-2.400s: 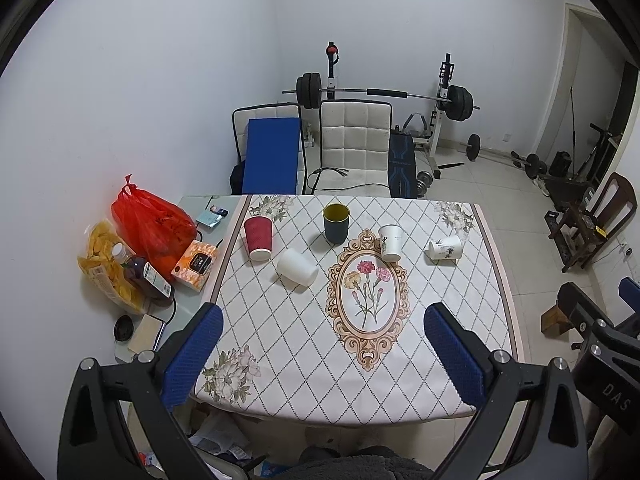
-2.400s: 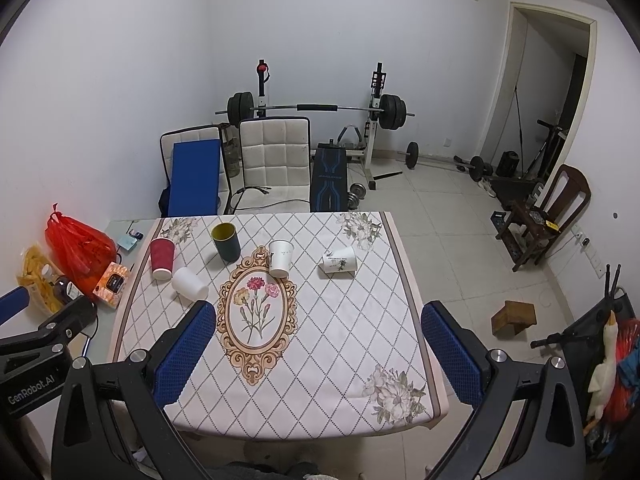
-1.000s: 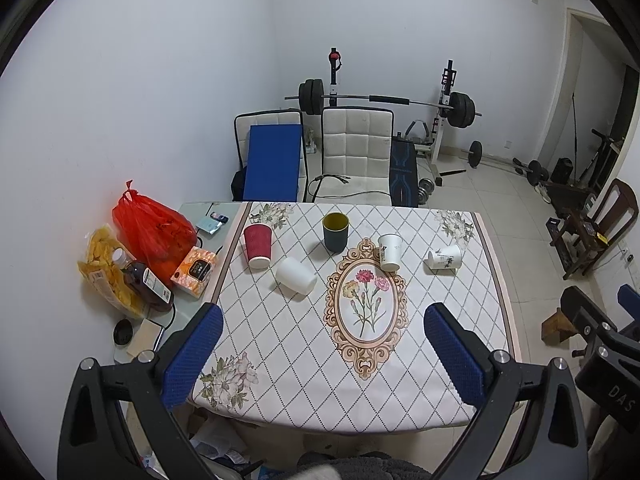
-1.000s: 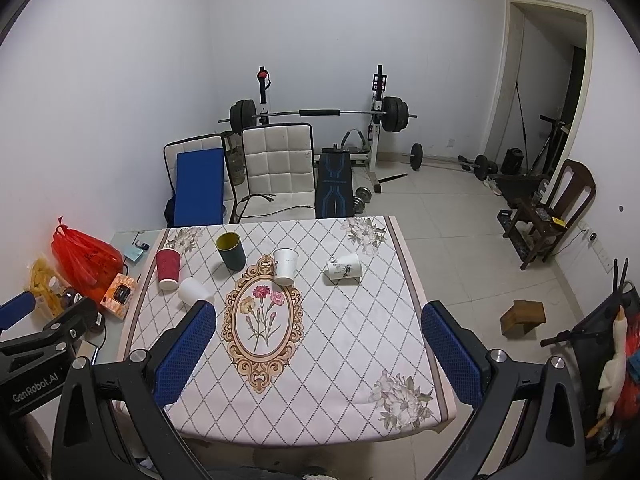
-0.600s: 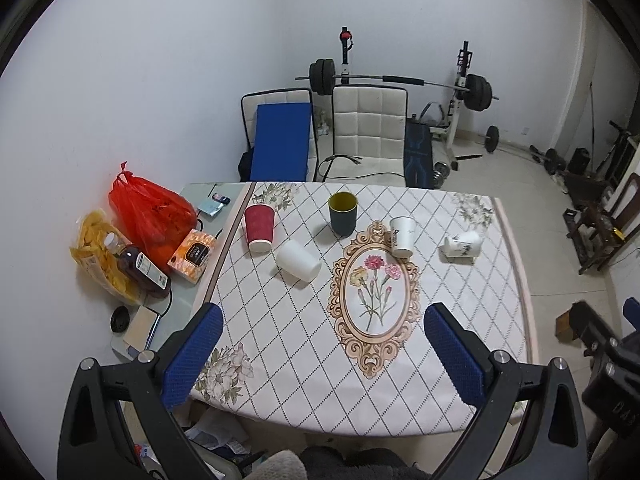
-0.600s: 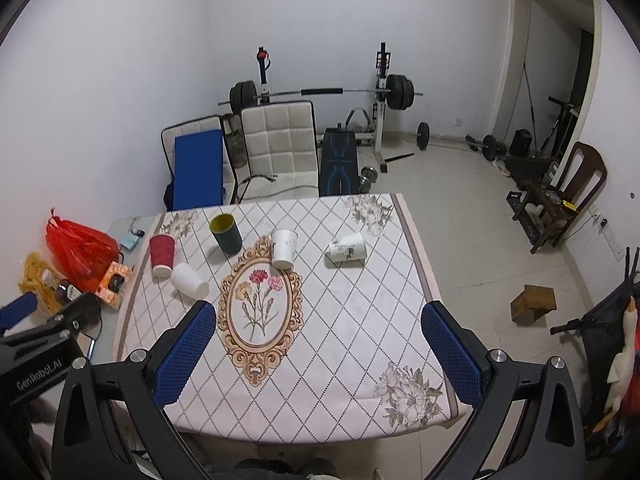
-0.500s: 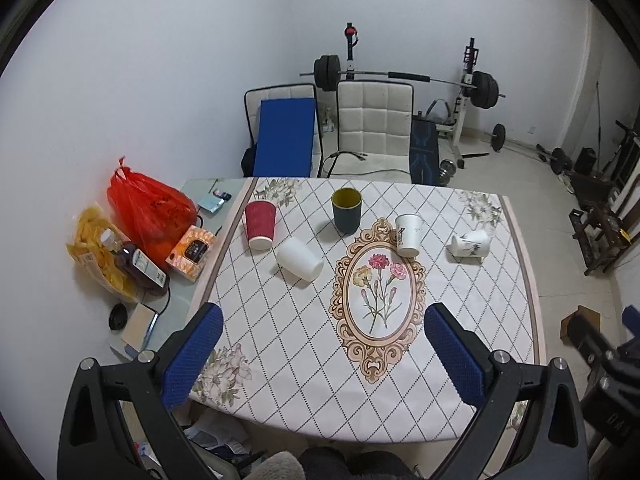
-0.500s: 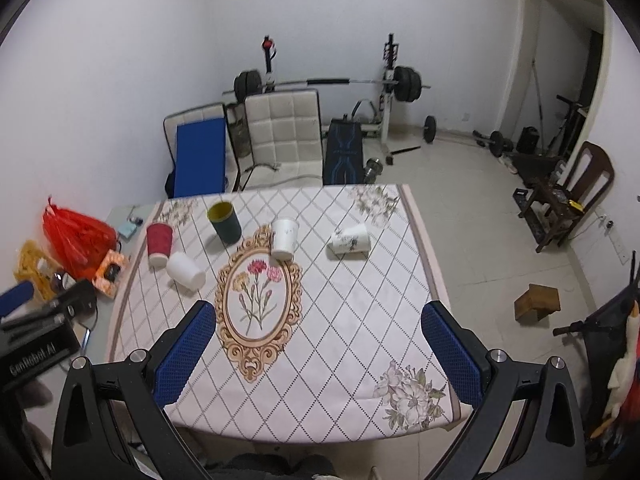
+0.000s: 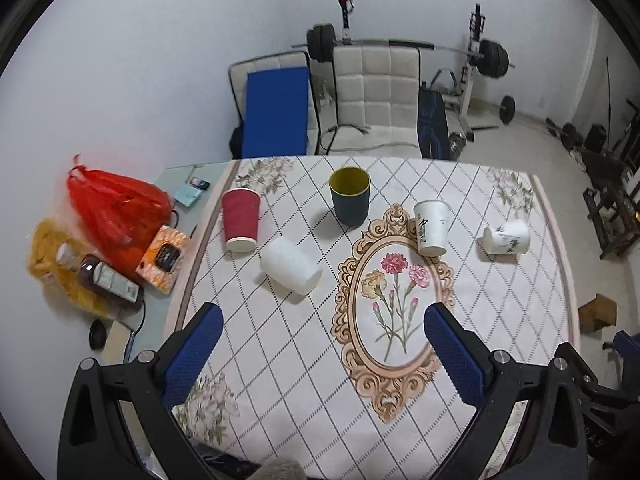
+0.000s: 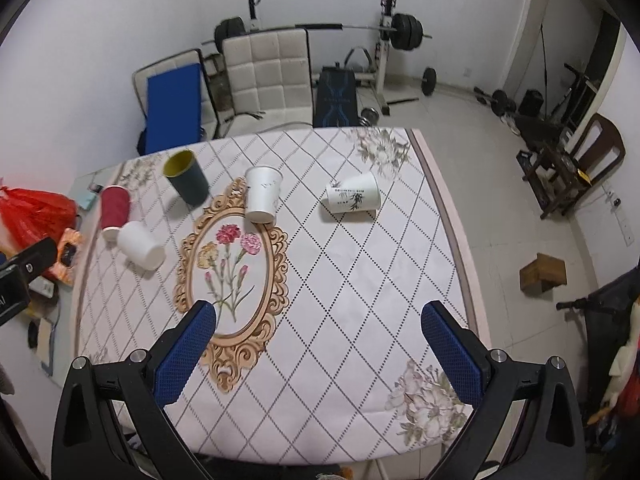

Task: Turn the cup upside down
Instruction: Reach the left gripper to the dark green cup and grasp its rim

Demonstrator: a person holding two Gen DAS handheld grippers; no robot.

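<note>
both hand-held grippers (image 9: pixel 322 344) (image 10: pixel 318 338) wide apart, holding nothing.

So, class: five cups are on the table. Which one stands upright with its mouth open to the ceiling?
The dark green cup, yellow inside. The red cup is already upside down.

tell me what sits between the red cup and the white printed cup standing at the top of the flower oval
The dark green cup, upright with its mouth open, stands between the red cup and the standing printed cup, a little farther back. The left wrist view shows it best.
</note>
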